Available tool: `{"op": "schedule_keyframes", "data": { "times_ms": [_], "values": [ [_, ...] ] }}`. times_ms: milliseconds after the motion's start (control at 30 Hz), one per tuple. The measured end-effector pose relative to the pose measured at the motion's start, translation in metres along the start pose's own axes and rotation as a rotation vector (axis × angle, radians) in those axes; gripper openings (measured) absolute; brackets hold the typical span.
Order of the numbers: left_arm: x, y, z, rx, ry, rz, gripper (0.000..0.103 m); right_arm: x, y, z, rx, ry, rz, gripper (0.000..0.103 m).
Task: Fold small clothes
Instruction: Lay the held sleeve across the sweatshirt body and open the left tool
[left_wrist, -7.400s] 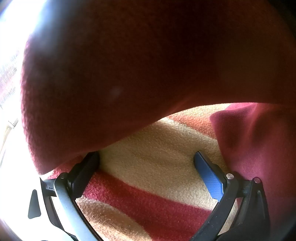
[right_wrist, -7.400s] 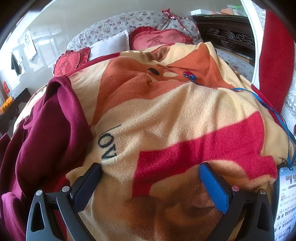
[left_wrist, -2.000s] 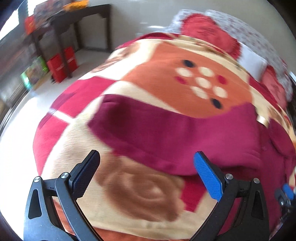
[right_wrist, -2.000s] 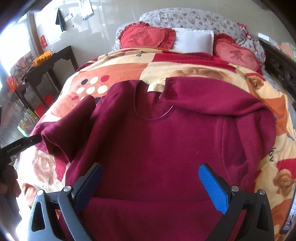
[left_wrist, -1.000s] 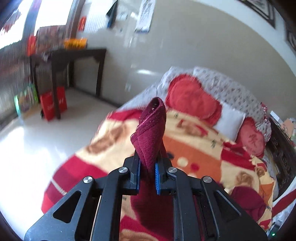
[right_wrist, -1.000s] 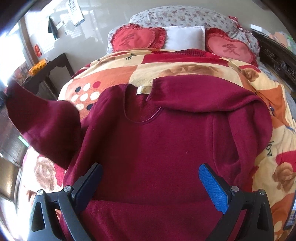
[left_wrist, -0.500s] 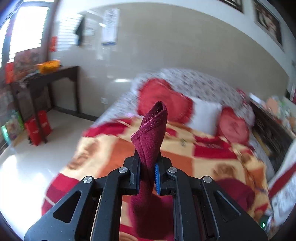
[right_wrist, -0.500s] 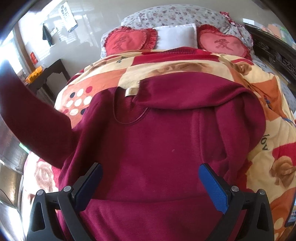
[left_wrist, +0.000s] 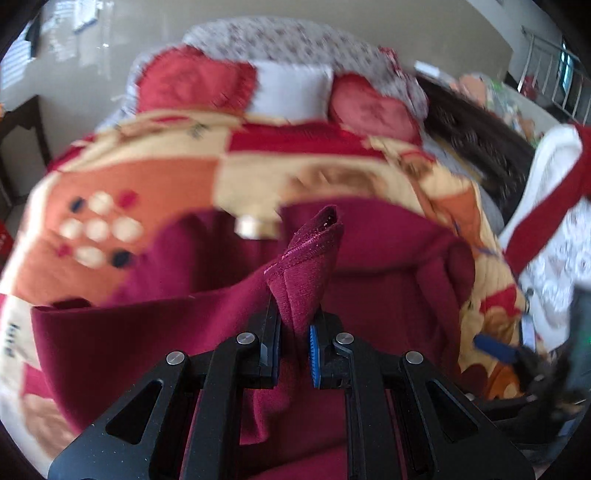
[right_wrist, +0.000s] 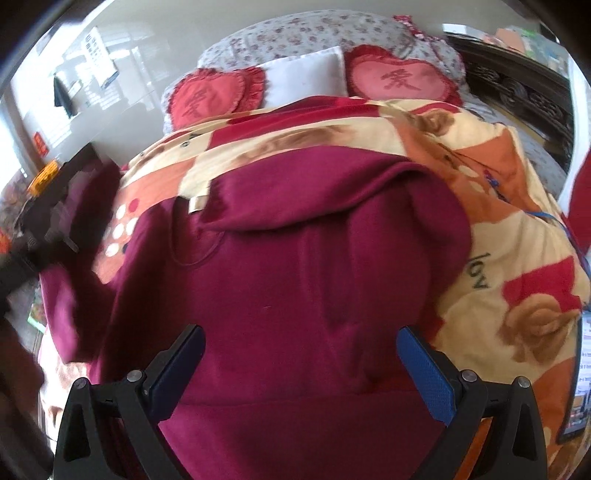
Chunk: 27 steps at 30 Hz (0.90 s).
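The bed (right_wrist: 517, 206) under its patterned blanket (right_wrist: 524, 266) serves as the folding place, broad and soft enough to spread a garment flat. The maroon sweater (right_wrist: 314, 295) lies across it, neckline toward the pillows (right_wrist: 306, 79), one sleeve already laid across the chest, so the body is squared up for the next fold. Its other sleeve (left_wrist: 306, 266) is raised over the sweater's body, probably to be laid across in turn. The left gripper (left_wrist: 293, 350) has its fingers pinched nearly together on that sleeve's cuff end, which sticks up between them. The right gripper (right_wrist: 299, 362) hangs low over the hem, fingers spread wide and holding nothing, likely ready to steady the cloth
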<state>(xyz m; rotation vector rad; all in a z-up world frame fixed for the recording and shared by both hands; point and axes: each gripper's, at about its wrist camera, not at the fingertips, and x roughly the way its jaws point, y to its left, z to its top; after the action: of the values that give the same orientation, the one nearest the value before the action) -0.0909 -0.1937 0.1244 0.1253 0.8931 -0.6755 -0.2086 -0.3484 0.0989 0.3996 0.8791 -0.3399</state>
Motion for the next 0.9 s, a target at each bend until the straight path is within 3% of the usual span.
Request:
{"op": "schedule_keyframes", "data": {
  "times_ms": [133,200,267,367,467,533,667,733,767,800,833,900],
  "values": [
    [0.047,-0.008,-0.015,-0.018,0.107,-0.057,0.014,-0.001,-0.011,0.005,0.013,-0.013,-0.030,0.103],
    [0.061,-0.004,-0.022,-0.044,0.167,-0.138,0.034,-0.001,-0.013,0.008,0.014,-0.017,-0.027,0.103],
    [0.058,0.003,-0.026,-0.071,0.193,-0.199,0.047,-0.001,-0.011,0.011,0.003,-0.017,-0.005,0.103],
    [0.027,0.010,-0.027,-0.032,0.166,-0.219,0.056,0.003,-0.002,0.015,-0.028,-0.016,0.027,0.103],
    [-0.017,0.032,-0.029,-0.025,0.115,-0.171,0.068,0.011,0.012,0.020,-0.059,-0.014,0.090,0.103],
    [-0.039,0.056,-0.033,-0.054,0.078,-0.147,0.069,0.022,0.023,0.024,-0.098,0.011,0.108,0.103],
    [-0.073,0.111,-0.052,-0.133,0.021,-0.007,0.069,0.045,0.032,0.030,-0.117,0.046,0.112,0.101],
    [-0.080,0.143,-0.065,-0.186,0.018,0.060,0.069,0.068,0.039,0.028,-0.140,0.101,0.125,0.084],
    [-0.080,0.152,-0.069,-0.206,0.026,0.080,0.069,0.078,0.042,0.026,-0.156,0.131,0.125,0.059],
    [-0.078,0.163,-0.075,-0.227,0.042,0.101,0.069,0.086,0.048,0.023,-0.184,0.154,0.116,0.043],
    [-0.073,0.172,-0.079,-0.251,0.061,0.119,0.069,0.087,0.054,0.020,-0.224,0.131,0.093,0.040],
    [-0.067,0.182,-0.090,-0.281,0.085,0.135,0.069,0.079,0.058,0.021,-0.256,0.113,0.105,0.009]
  ]
}}
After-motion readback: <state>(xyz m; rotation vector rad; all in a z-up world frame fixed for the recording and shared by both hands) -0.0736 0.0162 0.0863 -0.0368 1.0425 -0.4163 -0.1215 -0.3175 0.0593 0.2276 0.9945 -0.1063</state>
